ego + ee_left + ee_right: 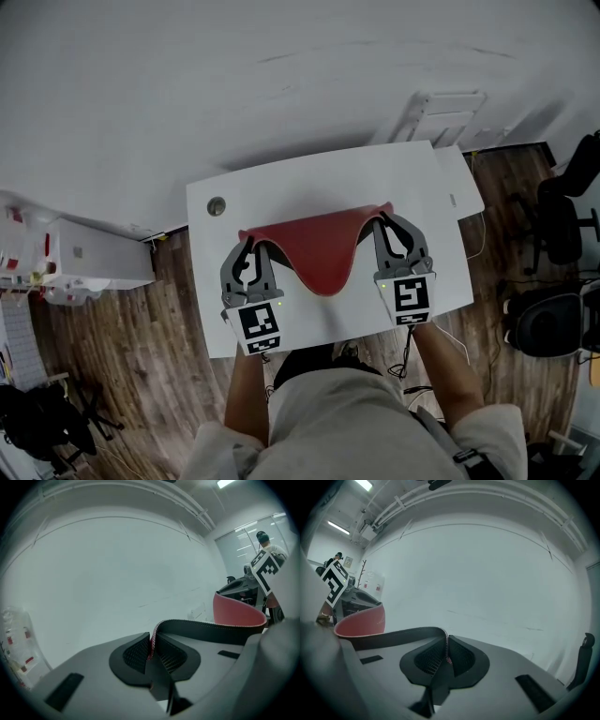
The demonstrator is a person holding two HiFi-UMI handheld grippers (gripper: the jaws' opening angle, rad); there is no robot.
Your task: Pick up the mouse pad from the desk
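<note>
The red mouse pad point(319, 248) hangs in the air above the white desk point(281, 187), sagging in the middle between my two grippers. My left gripper point(246, 238) is shut on its left corner, and my right gripper point(382, 221) is shut on its right corner. In the left gripper view the pad's thin edge point(151, 645) is pinched between the ribbed pads point(136, 654), its black underside and red top point(236, 611) curving off to the right. In the right gripper view the pad's edge point(448, 651) sits clamped in the pads, with the red face point(361, 620) sweeping away left.
A round grommet point(217, 206) sits in the desk's far left corner. A white cabinet point(89, 253) stands left of the desk. Black office chairs point(562, 211) stand at the right, on wooden flooring. A white wall fills both gripper views.
</note>
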